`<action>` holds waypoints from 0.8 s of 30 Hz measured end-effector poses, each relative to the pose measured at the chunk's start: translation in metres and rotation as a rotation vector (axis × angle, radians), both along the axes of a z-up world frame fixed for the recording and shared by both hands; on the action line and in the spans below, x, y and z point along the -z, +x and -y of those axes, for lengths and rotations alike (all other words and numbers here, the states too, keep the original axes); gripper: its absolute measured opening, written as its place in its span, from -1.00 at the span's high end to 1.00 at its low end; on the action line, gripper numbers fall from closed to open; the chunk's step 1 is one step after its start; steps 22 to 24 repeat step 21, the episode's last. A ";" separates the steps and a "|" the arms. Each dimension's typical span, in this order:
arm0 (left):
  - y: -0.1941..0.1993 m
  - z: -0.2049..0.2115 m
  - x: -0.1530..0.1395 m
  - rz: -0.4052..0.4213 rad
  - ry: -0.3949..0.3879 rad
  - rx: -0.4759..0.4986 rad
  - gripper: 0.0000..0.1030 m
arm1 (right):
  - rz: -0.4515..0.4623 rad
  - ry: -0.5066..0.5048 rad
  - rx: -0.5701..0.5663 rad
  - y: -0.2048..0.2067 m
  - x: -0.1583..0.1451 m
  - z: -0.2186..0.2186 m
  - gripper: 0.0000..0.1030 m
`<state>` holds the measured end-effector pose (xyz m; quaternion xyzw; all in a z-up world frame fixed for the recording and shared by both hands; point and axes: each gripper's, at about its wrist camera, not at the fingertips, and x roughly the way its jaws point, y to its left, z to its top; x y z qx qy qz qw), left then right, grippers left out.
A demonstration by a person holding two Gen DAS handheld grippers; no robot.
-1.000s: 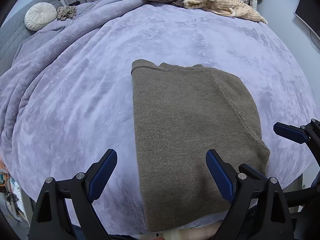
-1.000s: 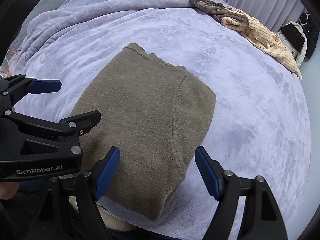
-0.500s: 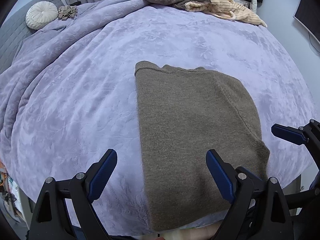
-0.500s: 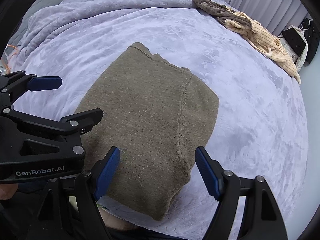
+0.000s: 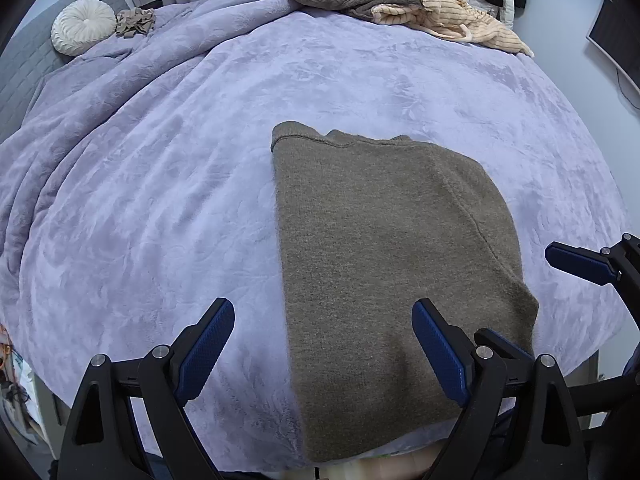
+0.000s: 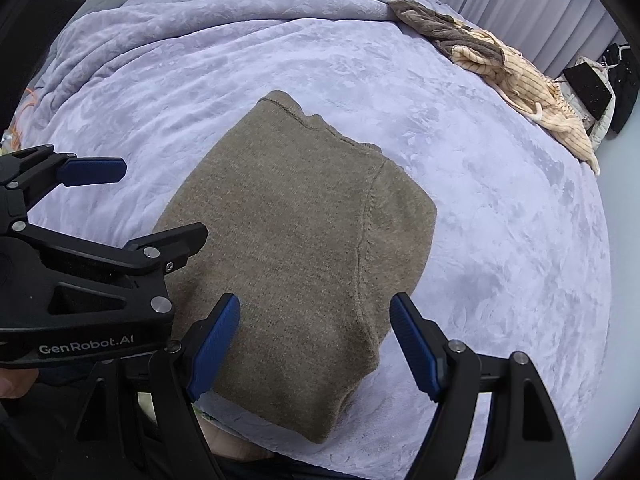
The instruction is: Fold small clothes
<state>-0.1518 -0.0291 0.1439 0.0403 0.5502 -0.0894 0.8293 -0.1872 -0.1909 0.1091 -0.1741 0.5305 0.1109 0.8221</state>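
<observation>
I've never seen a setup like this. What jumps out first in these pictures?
A brown sweater, folded into a neat block, lies on a lilac blanket near its front edge. Two black claws with blue pads hover open over its near end, the left claw and the right claw, neither holding anything. At the bed's far side sits a rumpled heap of clothes.

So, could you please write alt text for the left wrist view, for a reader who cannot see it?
A folded brown sweater lies flat on a lilac blanket, just ahead of the open left gripper, which holds nothing. The right gripper shows at the right edge, and a clothes pile and a round cushion lie at the far side.
</observation>
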 end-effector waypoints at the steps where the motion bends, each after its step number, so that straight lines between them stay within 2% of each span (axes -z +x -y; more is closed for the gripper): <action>1: 0.000 0.000 0.000 -0.001 0.000 0.001 -0.77 | 0.000 0.001 0.000 0.000 0.000 0.000 -0.55; 24: -0.002 0.006 0.002 0.003 0.026 -0.001 -0.77 | -0.008 0.032 0.001 0.000 0.005 0.007 -0.55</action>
